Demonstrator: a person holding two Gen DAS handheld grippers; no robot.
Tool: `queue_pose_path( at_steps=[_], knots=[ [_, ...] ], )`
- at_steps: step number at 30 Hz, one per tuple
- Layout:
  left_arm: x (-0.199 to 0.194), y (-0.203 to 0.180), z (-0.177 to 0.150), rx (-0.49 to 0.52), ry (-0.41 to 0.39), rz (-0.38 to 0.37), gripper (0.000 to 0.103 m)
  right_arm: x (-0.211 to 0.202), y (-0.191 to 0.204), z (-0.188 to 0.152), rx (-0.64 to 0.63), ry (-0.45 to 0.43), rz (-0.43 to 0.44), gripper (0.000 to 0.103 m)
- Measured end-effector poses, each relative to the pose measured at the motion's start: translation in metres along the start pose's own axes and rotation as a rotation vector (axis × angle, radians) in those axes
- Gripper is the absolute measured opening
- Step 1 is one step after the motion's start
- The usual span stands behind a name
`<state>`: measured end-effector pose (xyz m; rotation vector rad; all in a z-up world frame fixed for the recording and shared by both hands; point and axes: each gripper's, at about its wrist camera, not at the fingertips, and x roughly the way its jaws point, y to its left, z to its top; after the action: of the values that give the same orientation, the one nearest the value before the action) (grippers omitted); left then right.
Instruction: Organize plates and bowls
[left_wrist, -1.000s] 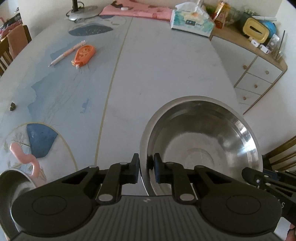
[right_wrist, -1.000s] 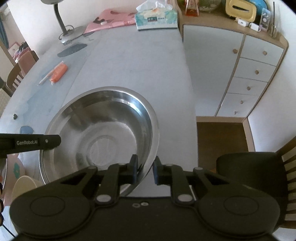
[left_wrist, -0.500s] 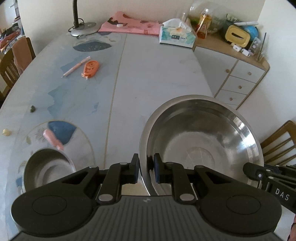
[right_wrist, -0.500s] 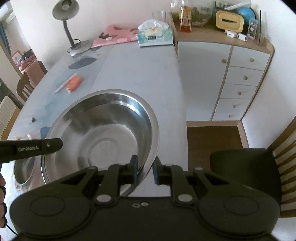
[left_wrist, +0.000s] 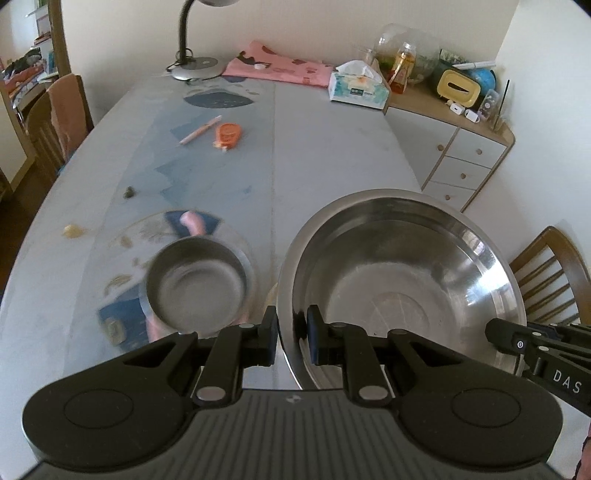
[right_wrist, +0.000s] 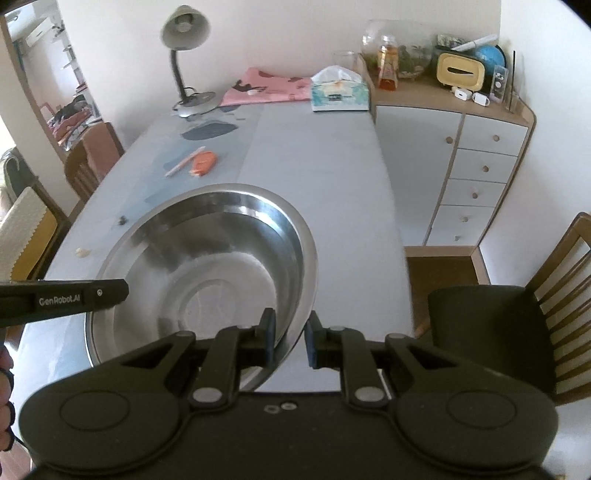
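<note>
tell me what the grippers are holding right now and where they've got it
Both hold the large steel bowl by its rim: the left gripper clamps the rim's left edge, the right gripper the opposite, right edge.

A large bowl (left_wrist: 402, 280) was held above the table (left_wrist: 332, 155), gripped at its left rim by the left gripper (left_wrist: 291, 334) and at its right rim by the right gripper (right_wrist: 289, 338). A small bowl (left_wrist: 197, 286) was placed to its left on a plate (left_wrist: 122, 254). A pen (left_wrist: 199, 130) and a tissue box (left_wrist: 358, 90) were set farther back.
</note>
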<state>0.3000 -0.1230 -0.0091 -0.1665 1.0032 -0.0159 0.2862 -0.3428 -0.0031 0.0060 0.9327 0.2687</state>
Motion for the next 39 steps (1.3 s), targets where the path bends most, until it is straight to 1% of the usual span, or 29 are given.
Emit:
queue_pose_path(
  at_steps=[6, 11, 17, 20, 22, 25, 27, 31, 35, 39],
  knots=[
    [-0.037, 0.058, -0.036, 0.000, 0.010, 0.000, 0.015, -0.018, 0.057, -0.030, -0.005, 0.002, 0.025, 0.017],
    [-0.056, 0.106, -0.064, -0.009, 0.017, 0.006, 0.015, -0.025, 0.105, -0.054, -0.015, -0.007, 0.041, 0.017],
    [-0.068, 0.163, -0.094, -0.033, 0.037, 0.028, 0.015, -0.017, 0.159, -0.081, -0.044, 0.024, 0.074, 0.017],
    [-0.068, 0.188, -0.109, -0.051, 0.043, 0.045, 0.015, -0.008, 0.183, -0.094, -0.073, 0.052, 0.087, 0.018],
    [-0.068, 0.202, -0.121, -0.066, 0.036, 0.063, 0.015, 0.000, 0.197, -0.102, -0.092, 0.085, 0.101, 0.018],
    [-0.064, 0.217, -0.135, -0.071, 0.042, 0.074, 0.015, 0.015, 0.211, -0.114, -0.123, 0.135, 0.117, 0.019],
    [-0.059, 0.229, -0.145, -0.078, 0.060, 0.073, 0.015, 0.025, 0.218, -0.122, -0.125, 0.178, 0.130, 0.019],
    [-0.053, 0.241, -0.164, -0.074, 0.076, 0.080, 0.015, 0.038, 0.227, -0.139, -0.123, 0.234, 0.147, 0.020],
    [-0.048, 0.248, -0.180, -0.062, 0.081, 0.092, 0.015, 0.048, 0.235, -0.151, -0.125, 0.274, 0.154, 0.020],
    [-0.041, 0.257, -0.194, -0.066, 0.097, 0.089, 0.015, 0.057, 0.238, -0.162, -0.132, 0.308, 0.156, 0.020]
  ],
)
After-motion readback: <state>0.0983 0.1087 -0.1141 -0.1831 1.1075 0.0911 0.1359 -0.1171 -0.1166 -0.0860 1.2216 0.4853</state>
